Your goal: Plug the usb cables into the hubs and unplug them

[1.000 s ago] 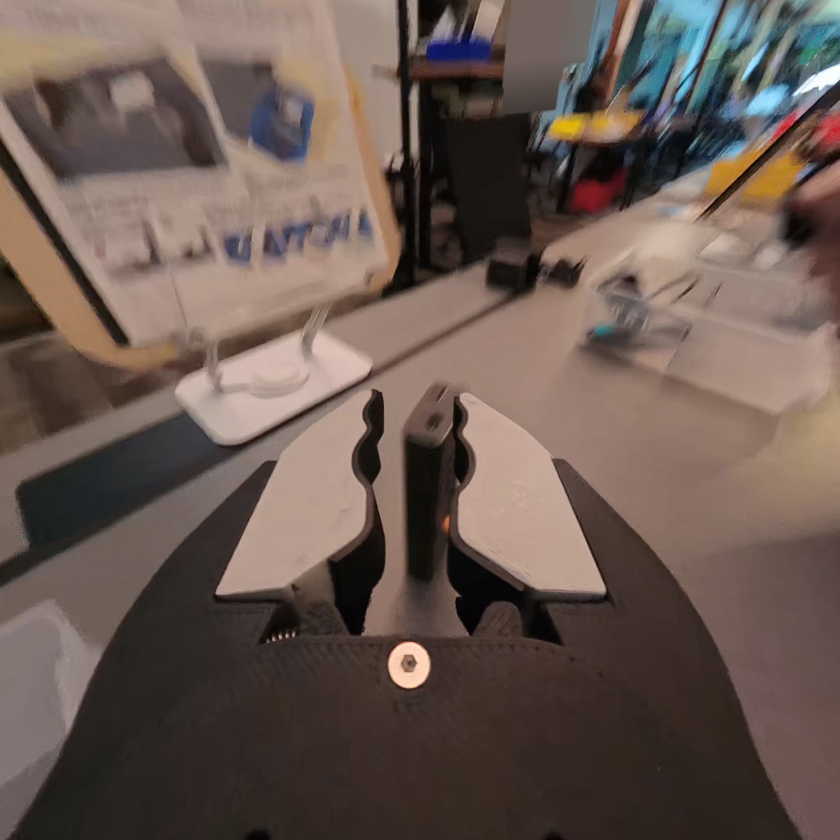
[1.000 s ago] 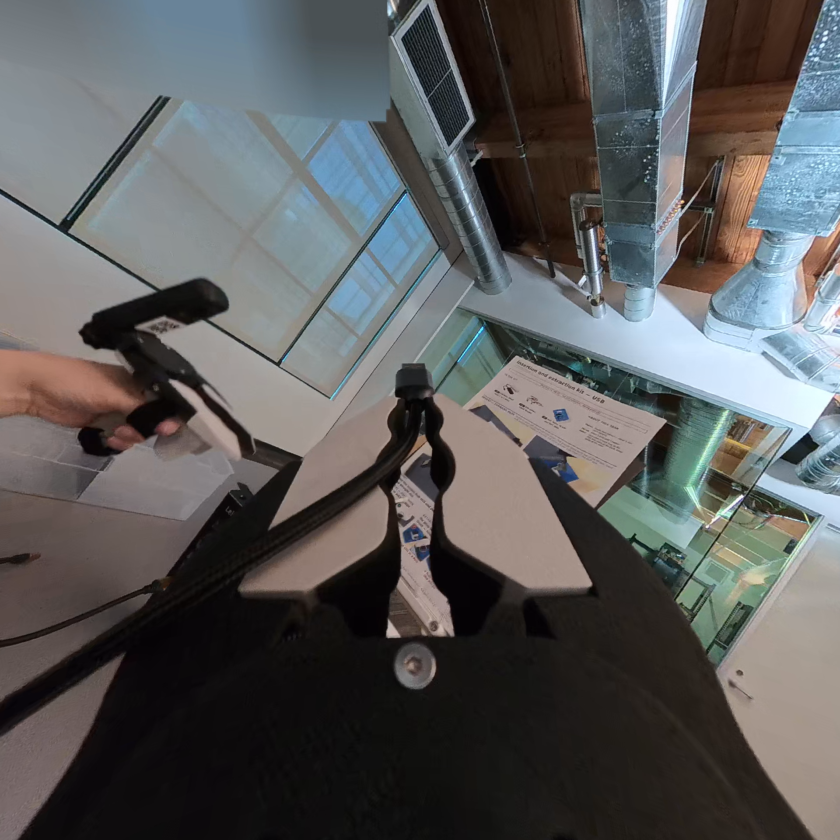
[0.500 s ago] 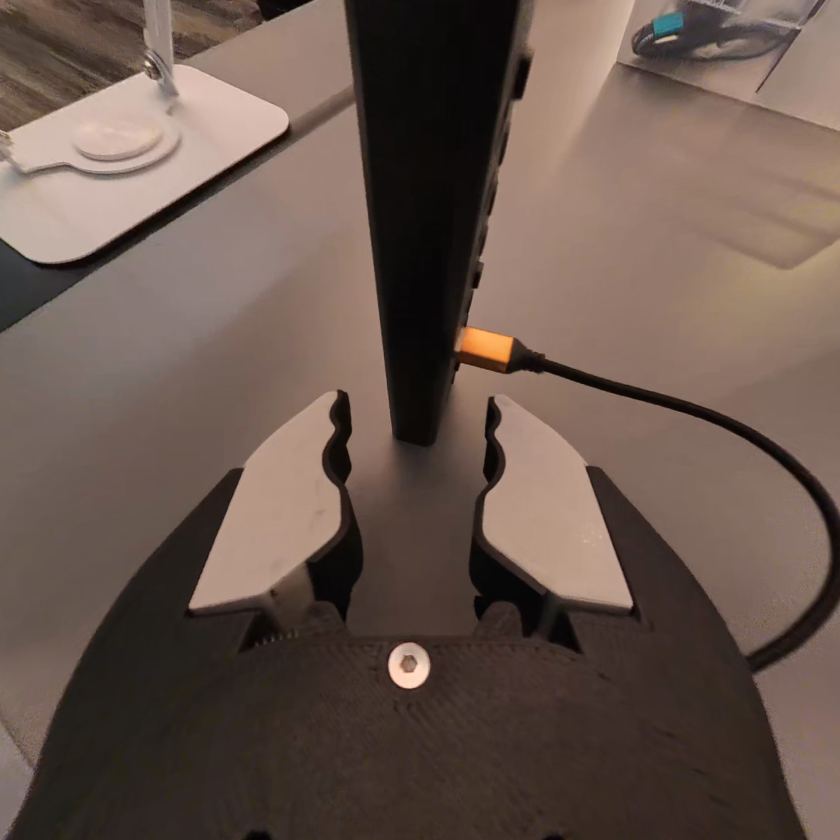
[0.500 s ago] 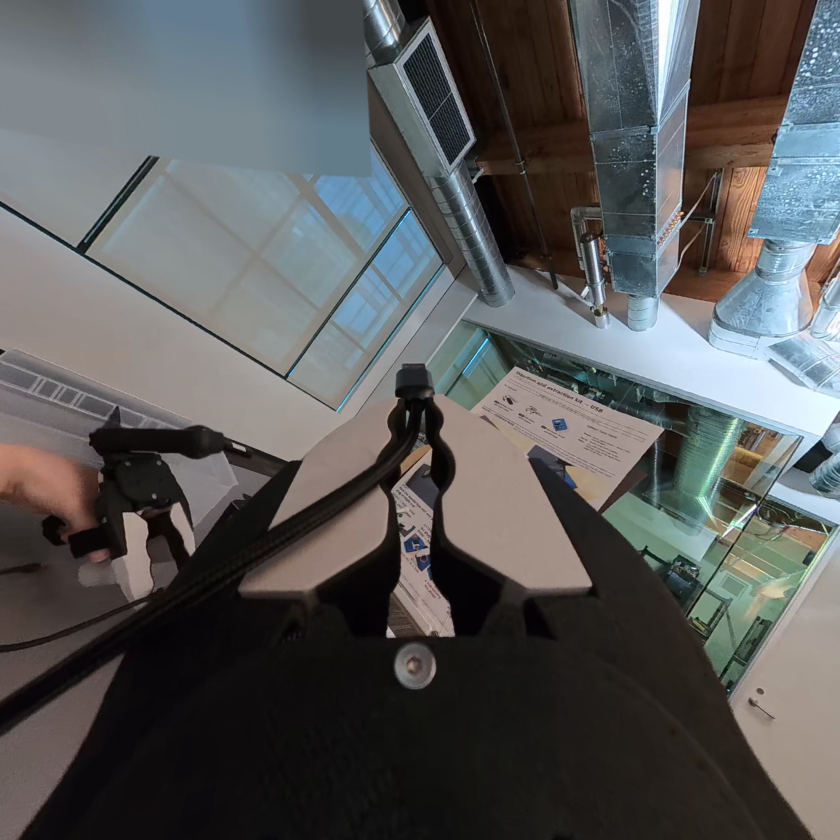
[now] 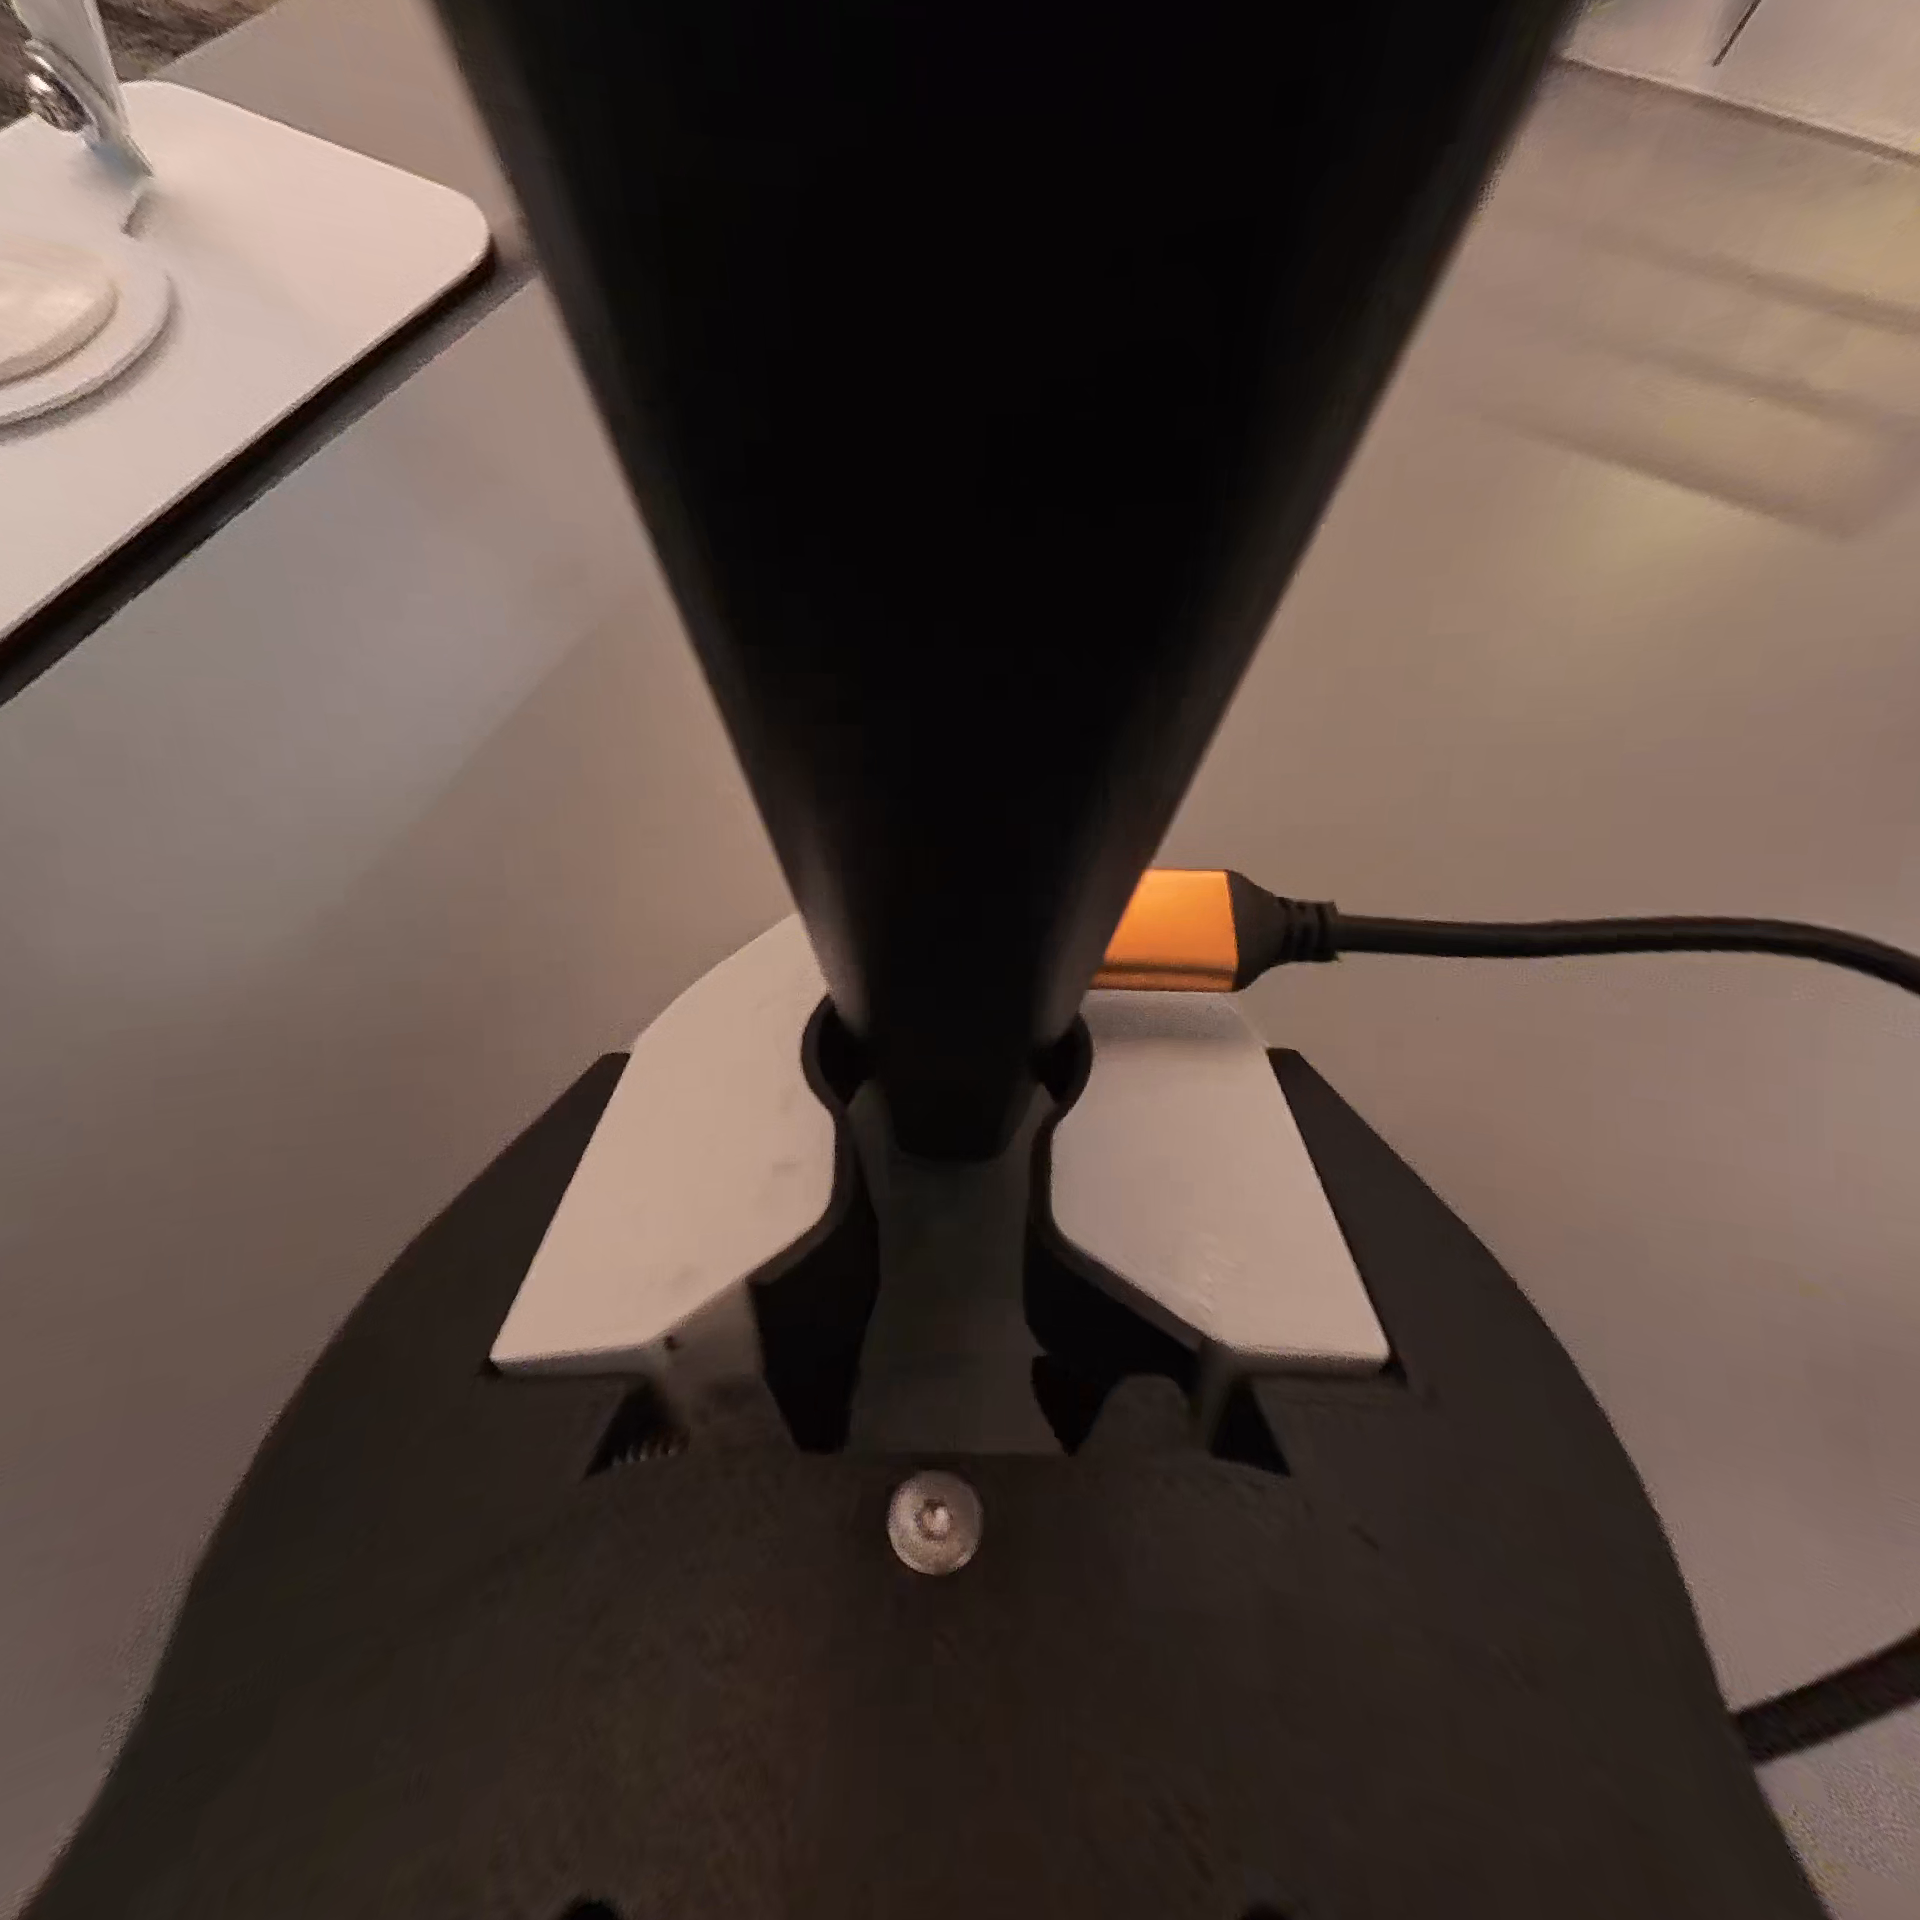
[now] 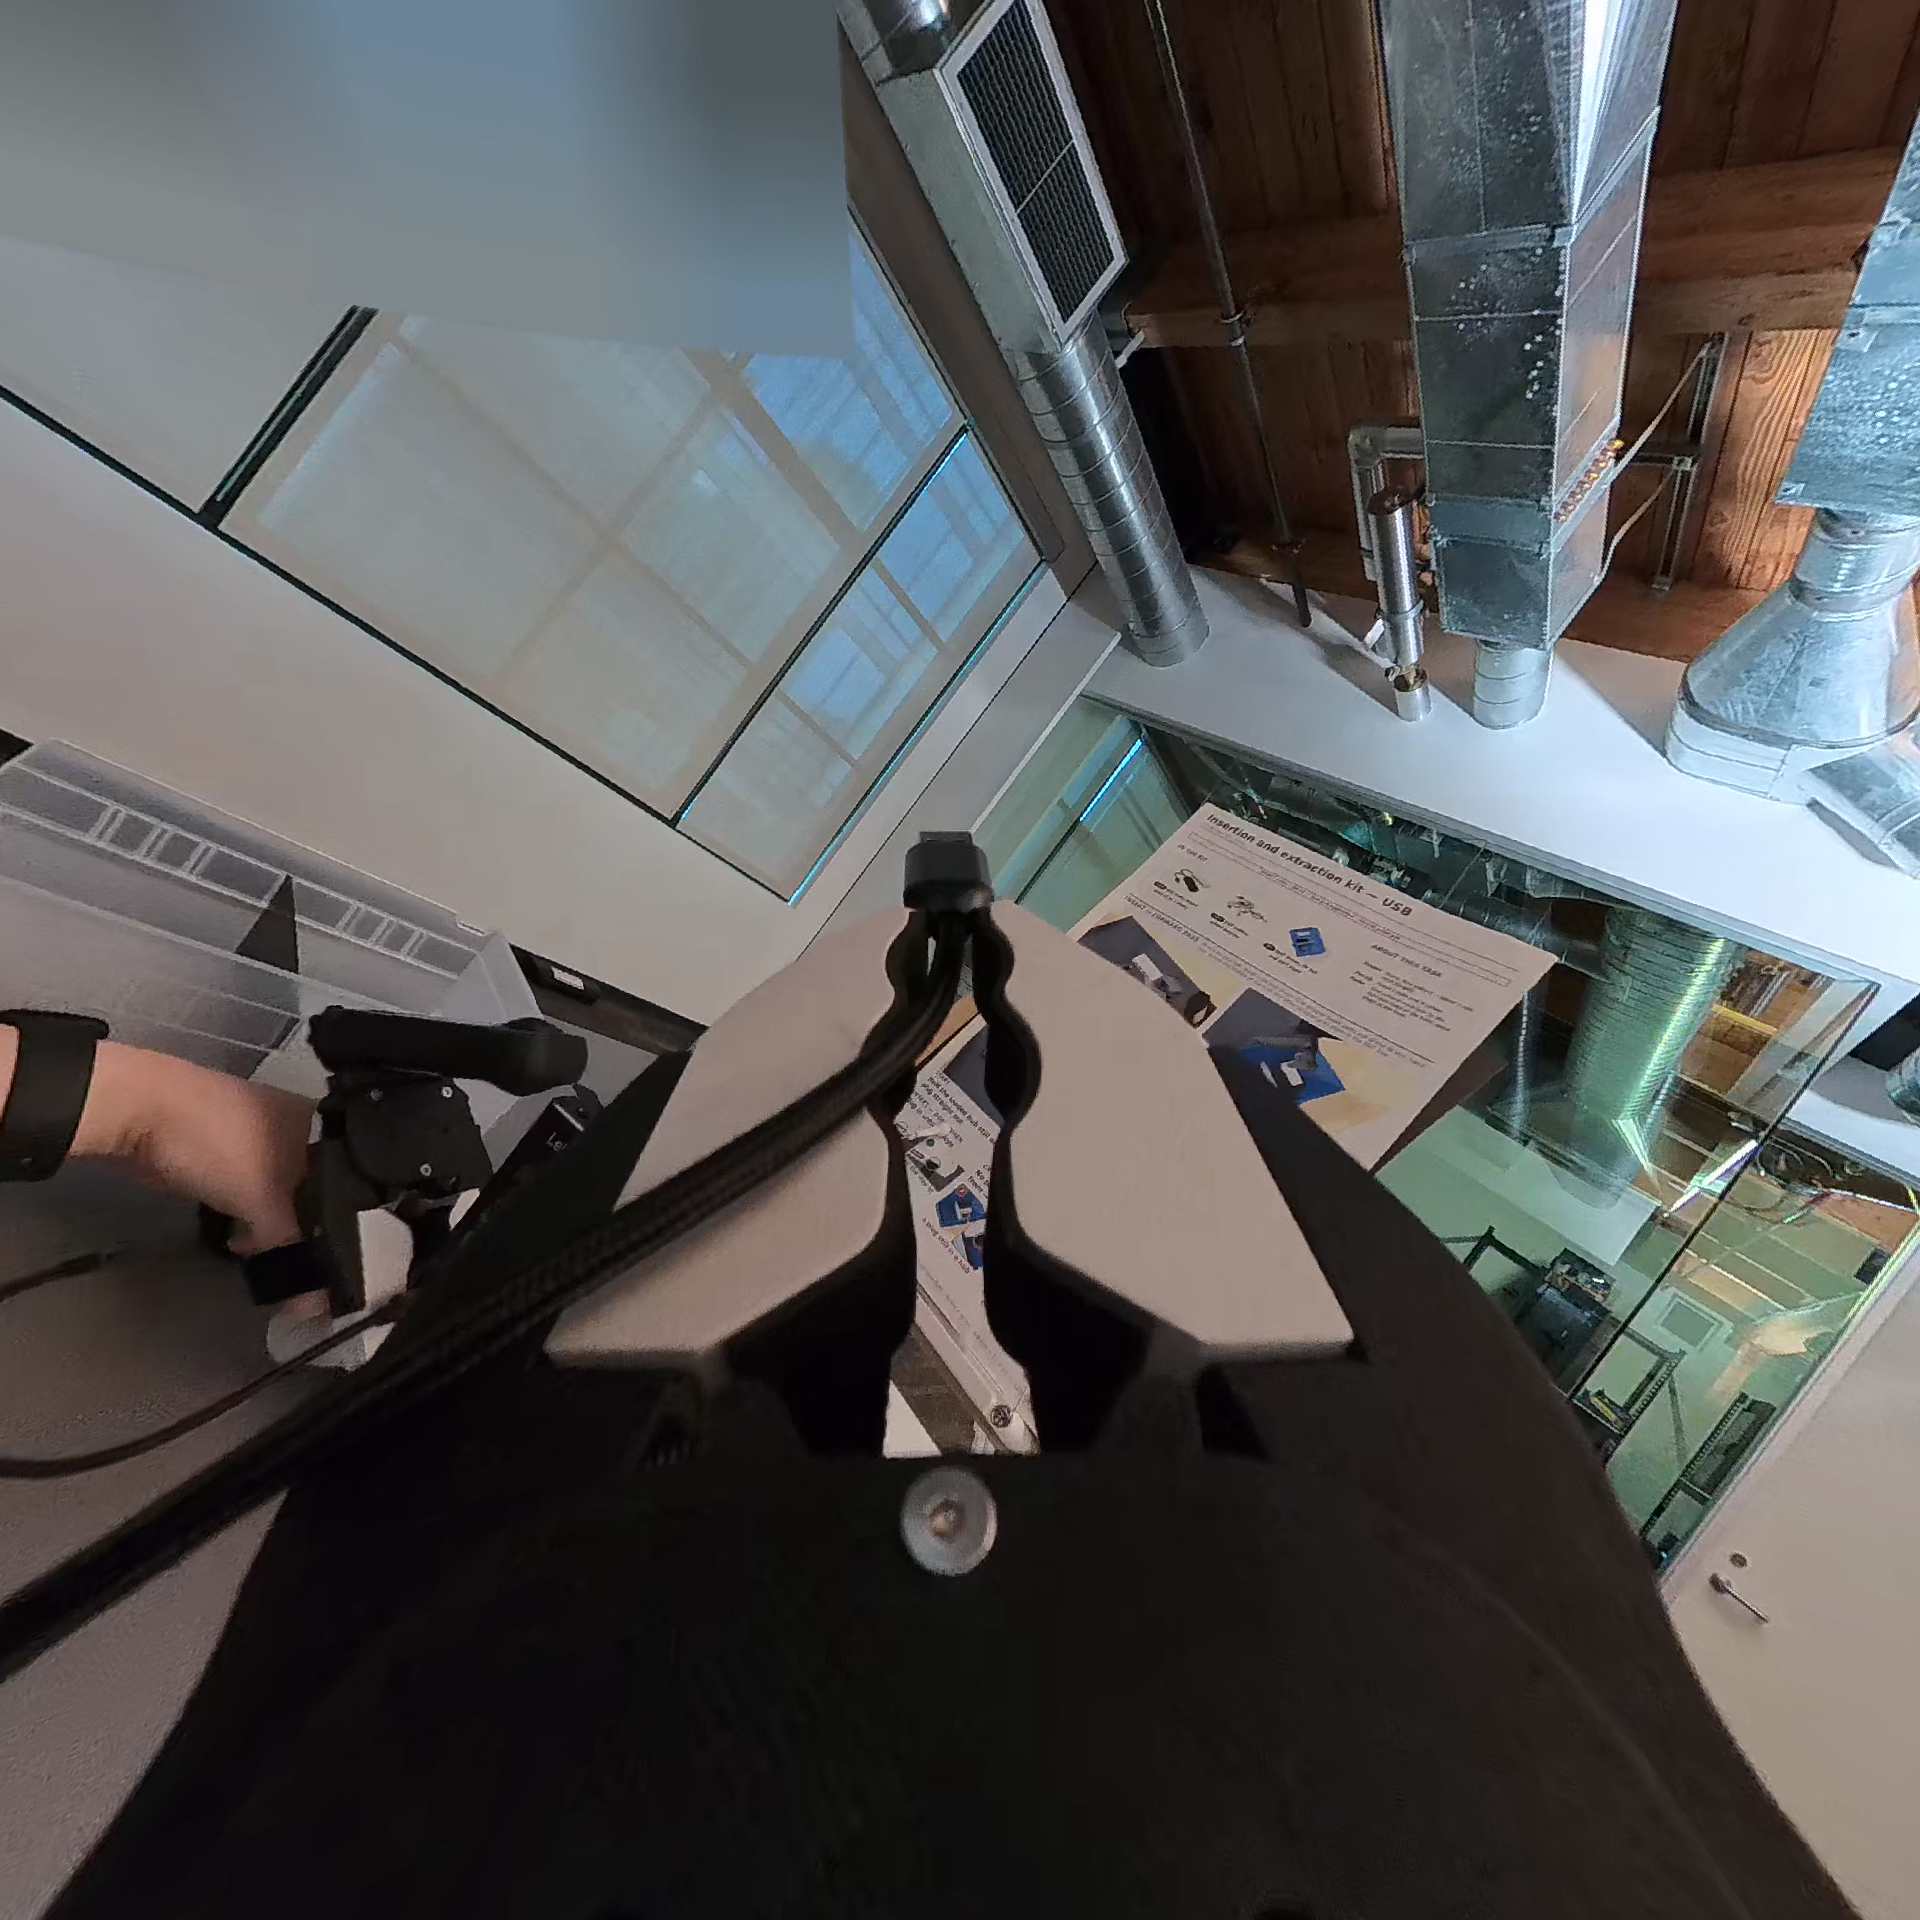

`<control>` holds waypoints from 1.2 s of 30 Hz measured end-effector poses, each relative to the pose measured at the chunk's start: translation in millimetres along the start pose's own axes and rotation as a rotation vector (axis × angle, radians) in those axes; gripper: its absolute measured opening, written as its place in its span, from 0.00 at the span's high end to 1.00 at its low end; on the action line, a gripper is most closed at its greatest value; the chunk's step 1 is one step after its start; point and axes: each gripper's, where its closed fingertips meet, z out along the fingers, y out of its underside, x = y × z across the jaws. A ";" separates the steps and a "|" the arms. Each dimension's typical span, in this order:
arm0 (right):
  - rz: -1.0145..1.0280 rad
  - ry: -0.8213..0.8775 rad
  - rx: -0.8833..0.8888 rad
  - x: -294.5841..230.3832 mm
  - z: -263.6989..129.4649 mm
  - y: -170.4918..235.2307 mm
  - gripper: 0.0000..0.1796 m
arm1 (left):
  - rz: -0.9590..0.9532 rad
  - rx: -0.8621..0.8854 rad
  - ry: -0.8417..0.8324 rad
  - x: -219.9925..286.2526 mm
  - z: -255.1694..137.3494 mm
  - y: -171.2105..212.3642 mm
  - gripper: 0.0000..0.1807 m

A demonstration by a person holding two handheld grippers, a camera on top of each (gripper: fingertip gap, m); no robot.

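Hub [image 5: 966, 468] is pinched by left tool [image 5: 940, 1049], long axis pointing fwd. Cable plug [image 6: 943, 871] is pinched in right tool [image 6: 948, 920], aimed up, well apart; hub lies to its left.

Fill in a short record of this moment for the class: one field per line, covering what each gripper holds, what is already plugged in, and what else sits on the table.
left gripper: jaws shut on the end of the black hub
right gripper: jaws shut on a black braided cable, its plug sticking out past the tips, free in the air
already plugged in: orange plug in the hub's side, on a black cord
also on the grey table: white stand base
background: instruction sheet
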 end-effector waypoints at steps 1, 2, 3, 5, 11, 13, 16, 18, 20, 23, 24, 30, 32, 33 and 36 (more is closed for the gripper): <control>0.001 -0.003 -0.002 -0.6 0.5 0.8 0.96 | -0.008 0.001 0.006 -0.3 -0.1 -0.1 0.84; 0.001 -0.005 -0.004 -1.2 1.0 1.5 0.96 | -0.012 0.002 0.004 -0.8 -0.3 -0.1 0.84; 0.001 -0.008 -0.007 -2.0 1.7 2.5 0.96 | -0.013 0.002 -0.001 -1.4 -0.5 -0.1 0.84; 0.003 -0.017 -0.017 -4.2 3.3 5.3 0.96 | -0.010 0.004 -0.025 -3.8 -1.0 -0.6 0.84; 0.021 0.004 -0.066 -4.5 9.2 17.1 0.96 | -0.086 0.087 0.032 7.0 -7.6 -26.2 0.84; 0.049 0.034 -0.082 -1.6 11.7 20.3 0.96 | -0.094 0.144 0.031 11.7 -14.7 -46.8 0.84; 0.115 0.079 -0.104 -0.2 18.4 21.3 0.96 | -0.128 0.213 -0.003 18.2 -28.2 -86.2 0.84; 0.149 0.094 -0.111 -4.4 24.5 17.8 0.96 | -0.154 0.275 -0.033 23.9 -37.3 -118.2 0.84; 0.158 0.106 -0.152 -11.1 30.8 18.8 0.96 | -0.179 0.327 -0.043 32.9 -43.4 -148.7 0.84; 0.143 0.090 -0.199 -25.5 39.1 18.6 0.96 | -0.166 0.392 -0.089 42.9 -46.8 -185.4 0.84; 0.145 0.085 -0.224 -29.0 40.9 19.1 0.96 | -0.153 0.406 -0.130 43.5 -46.7 -193.5 0.84; 0.126 0.042 -0.258 -44.8 45.4 7.9 0.96 | -0.100 0.466 -0.251 52.5 -38.9 -215.9 0.84; 0.073 0.047 -0.292 -45.5 46.1 14.1 0.96 | -0.126 0.490 -0.207 57.7 -37.7 -219.5 0.84; 0.054 0.035 -0.307 -47.3 46.8 18.1 0.96 | -0.134 0.502 -0.214 56.5 -38.8 -220.4 0.84; 0.035 0.014 -0.344 -50.6 48.8 32.7 0.96 | -0.145 0.545 -0.214 55.9 -43.9 -223.9 0.84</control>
